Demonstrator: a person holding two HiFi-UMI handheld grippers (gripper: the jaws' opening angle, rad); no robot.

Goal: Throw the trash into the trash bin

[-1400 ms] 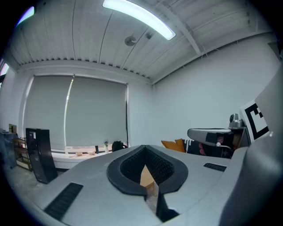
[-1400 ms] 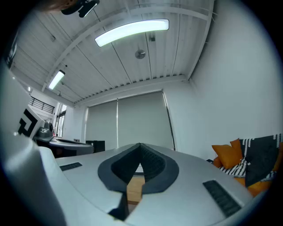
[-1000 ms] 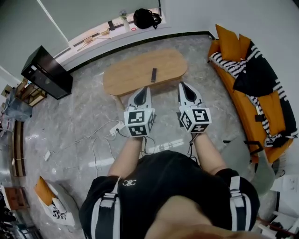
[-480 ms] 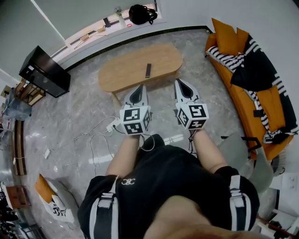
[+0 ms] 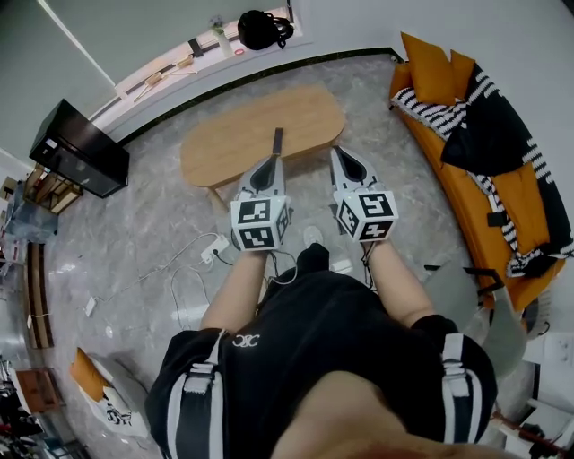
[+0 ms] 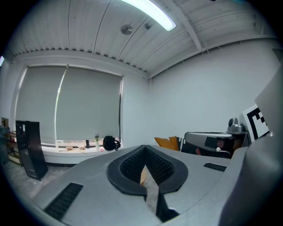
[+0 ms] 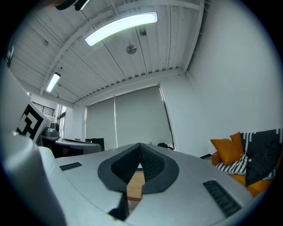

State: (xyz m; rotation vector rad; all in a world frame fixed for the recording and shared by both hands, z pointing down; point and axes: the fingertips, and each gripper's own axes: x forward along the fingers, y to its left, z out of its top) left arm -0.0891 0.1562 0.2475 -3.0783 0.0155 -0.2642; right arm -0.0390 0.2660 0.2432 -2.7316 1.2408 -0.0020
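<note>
Both grippers are held out side by side over the marble floor, pointing at a low oval wooden table (image 5: 229, 143). My left gripper (image 5: 272, 163) is shut and empty, its tip over the table's near edge, just below a slim dark object (image 5: 277, 141) lying on the top. My right gripper (image 5: 337, 154) is shut too, with nothing in it, beside the table's right end. In the left gripper view the jaws (image 6: 144, 148) meet at the tip. The right gripper view shows my right gripper (image 7: 140, 145) with its jaws together and the wood of the table (image 7: 135, 184) behind them. I see no plain piece of trash.
A tall black box (image 5: 76, 148) stands on the floor at the far left. An orange sofa (image 5: 502, 215) with striped and black cloth runs along the right. White cables and a power strip (image 5: 213, 248) lie on the floor by the left gripper. A black bag (image 5: 260, 27) sits on the window sill.
Both grippers have moved forward toward the table. The left tip now reaches the table's near edge, and the whole view has shifted with the person.
</note>
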